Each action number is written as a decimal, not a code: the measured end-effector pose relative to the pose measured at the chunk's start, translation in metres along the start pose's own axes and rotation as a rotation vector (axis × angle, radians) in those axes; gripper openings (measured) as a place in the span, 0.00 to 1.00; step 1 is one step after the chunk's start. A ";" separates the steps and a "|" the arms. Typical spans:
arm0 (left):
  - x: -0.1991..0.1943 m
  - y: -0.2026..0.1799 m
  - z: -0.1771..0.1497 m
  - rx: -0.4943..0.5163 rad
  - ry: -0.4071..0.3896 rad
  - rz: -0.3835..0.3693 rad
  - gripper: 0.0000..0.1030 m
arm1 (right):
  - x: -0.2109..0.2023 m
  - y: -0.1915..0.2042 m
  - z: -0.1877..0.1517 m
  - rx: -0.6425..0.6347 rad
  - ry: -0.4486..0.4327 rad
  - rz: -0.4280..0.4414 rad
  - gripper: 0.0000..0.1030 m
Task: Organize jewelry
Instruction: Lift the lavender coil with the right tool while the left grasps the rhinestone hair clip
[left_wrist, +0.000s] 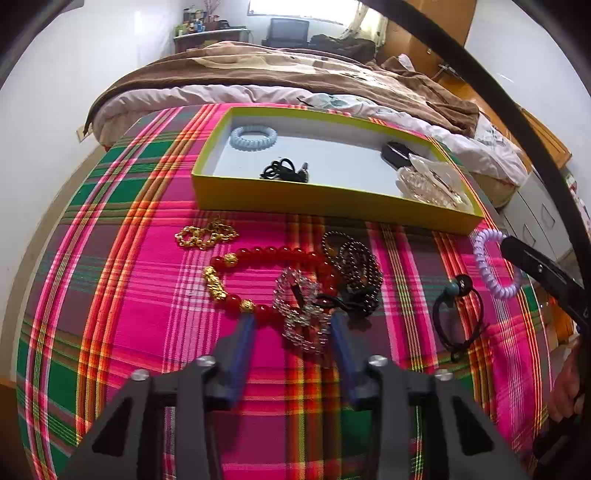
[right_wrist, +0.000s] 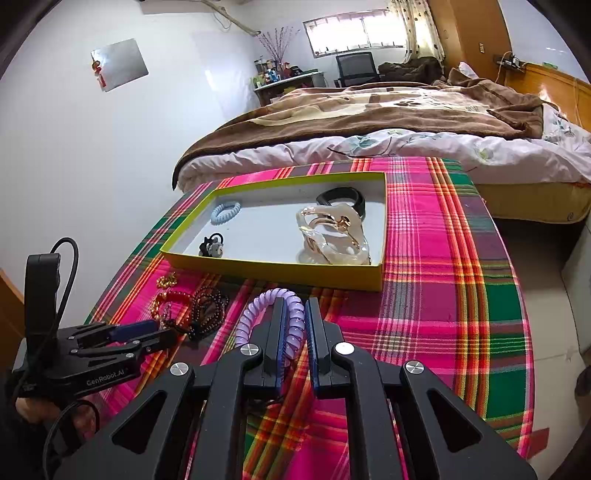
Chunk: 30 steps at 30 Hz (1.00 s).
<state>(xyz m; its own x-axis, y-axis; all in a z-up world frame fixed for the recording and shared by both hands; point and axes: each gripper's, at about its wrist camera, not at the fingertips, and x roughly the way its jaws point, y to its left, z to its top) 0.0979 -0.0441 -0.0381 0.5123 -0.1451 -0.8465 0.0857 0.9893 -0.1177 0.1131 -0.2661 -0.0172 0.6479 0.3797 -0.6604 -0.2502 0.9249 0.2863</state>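
Note:
A yellow-rimmed tray on the plaid cloth holds a pale blue coil hair tie, a black hair tie, a black band and a clear hair claw. In front of it lie a gold chain, a red bead bracelet, a crystal bracelet, a dark bead bracelet and a black elastic. My left gripper is open around the crystal bracelet. My right gripper is closed on a purple coil hair tie.
A bed with a brown blanket stands right behind the table. The table's right part shows bare plaid cloth. White drawers stand beside the table to the right. A wall is on the left.

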 end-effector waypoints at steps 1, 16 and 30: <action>0.000 -0.001 0.000 0.004 0.001 -0.003 0.25 | 0.000 0.000 -0.001 0.000 0.000 -0.002 0.10; -0.018 0.004 -0.005 0.022 -0.028 -0.007 0.23 | -0.011 0.003 -0.003 0.012 -0.015 -0.011 0.10; -0.053 0.018 0.006 0.019 -0.106 -0.003 0.23 | -0.027 0.024 0.016 -0.012 -0.061 -0.033 0.10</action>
<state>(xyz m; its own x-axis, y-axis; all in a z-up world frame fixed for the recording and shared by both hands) 0.0775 -0.0191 0.0075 0.5995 -0.1494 -0.7863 0.1028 0.9887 -0.1095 0.1007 -0.2548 0.0187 0.6985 0.3478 -0.6254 -0.2366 0.9370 0.2569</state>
